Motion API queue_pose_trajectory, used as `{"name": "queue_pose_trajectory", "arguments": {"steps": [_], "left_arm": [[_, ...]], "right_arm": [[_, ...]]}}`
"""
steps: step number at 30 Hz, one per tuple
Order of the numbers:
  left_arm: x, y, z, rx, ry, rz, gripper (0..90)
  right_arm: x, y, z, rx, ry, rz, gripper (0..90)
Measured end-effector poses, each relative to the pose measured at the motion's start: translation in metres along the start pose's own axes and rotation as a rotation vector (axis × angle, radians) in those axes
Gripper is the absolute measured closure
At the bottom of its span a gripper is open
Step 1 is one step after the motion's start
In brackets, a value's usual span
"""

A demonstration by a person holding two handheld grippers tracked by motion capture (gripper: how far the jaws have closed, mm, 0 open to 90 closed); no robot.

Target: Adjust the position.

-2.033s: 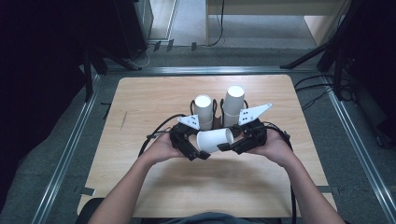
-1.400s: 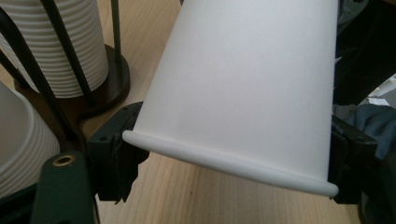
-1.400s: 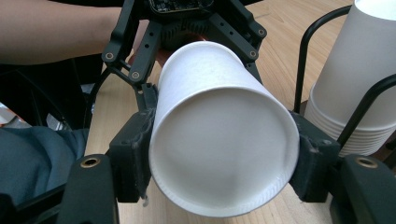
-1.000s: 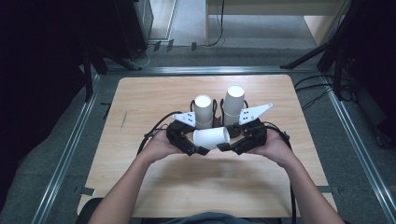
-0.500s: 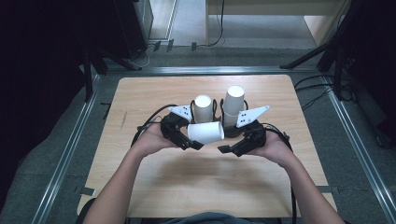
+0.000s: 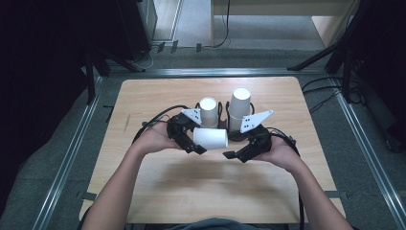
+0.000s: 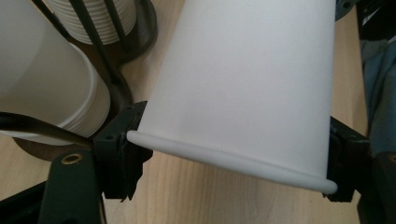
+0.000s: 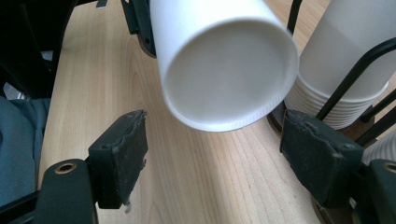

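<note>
The wooden table [image 6: 158, 201] bears two stacks of white paper cups, each standing upside down in a black wire holder; the taller stack [image 6: 239, 108] is on the right, the shorter stack [image 6: 208, 111] just beside it on the left; both sit beyond the hands. In front of them, held above the tabletop and lying on its side, is a single white paper cup [image 6: 210, 138]; its closed bottom faces the right gripper [image 6: 232, 154], its rolled rim end sits in the left gripper [image 6: 198, 146]. In the left gripper view the cup [image 7: 243, 88] is clamped across its rim end between the two black jaws, both pads pressing its wall. The right gripper's jaws have just been opening; in its own view they stand wide, one at each side, with the cup's bottom [image 8: 226, 74] ahead of and above them and touching neither.

The cup is likely very light and thin-walled; it should dent or fold under a hard squeeze, and its smooth wall may slip; the stiffest holds are probably the rolled rim and the bottom ring, taken gently.
</note>
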State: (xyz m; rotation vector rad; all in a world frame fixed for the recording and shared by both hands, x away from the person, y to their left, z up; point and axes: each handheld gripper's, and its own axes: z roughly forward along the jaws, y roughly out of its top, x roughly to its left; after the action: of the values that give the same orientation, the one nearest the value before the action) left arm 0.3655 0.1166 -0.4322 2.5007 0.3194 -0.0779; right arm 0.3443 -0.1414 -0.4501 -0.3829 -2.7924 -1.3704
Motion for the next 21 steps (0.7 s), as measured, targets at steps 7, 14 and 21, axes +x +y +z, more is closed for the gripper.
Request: {"name": "queue_pose_trajectory", "arguments": {"steps": [7,14,21], "left_arm": [[0.001,0.004,0.007,0.061,-0.017,0.025,23.6],[0.002,-0.001,0.02,0.125,-0.013,0.012,23.6],[0.002,0.0,0.024,0.159,-0.013,0.003,23.6]], "right_arm": [[0.0,-0.001,0.004,0.001,-0.007,-0.001,22.5],[0.0,-0.003,0.008,0.018,-0.002,0.006,22.5],[0.0,-0.003,0.012,0.03,-0.002,0.002,22.5]]}}
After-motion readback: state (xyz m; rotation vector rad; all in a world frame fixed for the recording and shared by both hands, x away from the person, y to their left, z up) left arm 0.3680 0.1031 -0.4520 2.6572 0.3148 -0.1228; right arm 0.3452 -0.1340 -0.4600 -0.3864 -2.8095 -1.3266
